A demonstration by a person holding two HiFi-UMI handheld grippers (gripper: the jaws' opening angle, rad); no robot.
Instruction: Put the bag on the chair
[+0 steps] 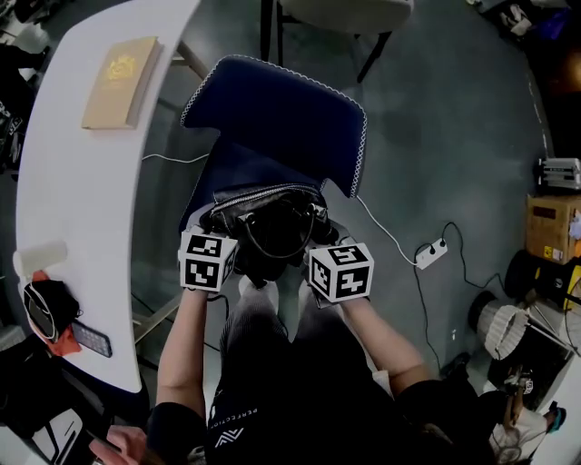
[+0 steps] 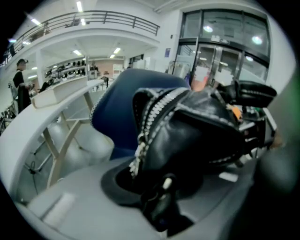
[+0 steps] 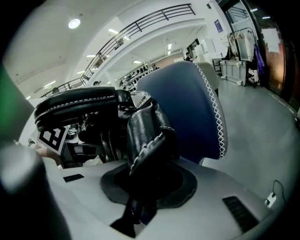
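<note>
A black leather bag (image 1: 268, 222) with a zip along its top and a looped handle hangs over the front of the blue chair's seat (image 1: 238, 168). I cannot tell whether it rests on the seat. My left gripper (image 1: 218, 229) is shut on the bag's left end and my right gripper (image 1: 320, 232) on its right end. In the left gripper view the bag (image 2: 197, 136) fills the middle, pinched in that gripper (image 2: 159, 190), with the chair back (image 2: 117, 105) behind it. The right gripper view shows a fold of the bag (image 3: 147, 136) clamped in that gripper (image 3: 140, 190).
A white curved table (image 1: 86, 191) runs along the left with a tan book (image 1: 121, 82), a black object (image 1: 50, 309) and a remote (image 1: 91, 338). A power strip (image 1: 429, 252) and cable lie on the floor at right. A cardboard box (image 1: 552, 227) stands further right. Another chair (image 1: 345, 18) stands behind.
</note>
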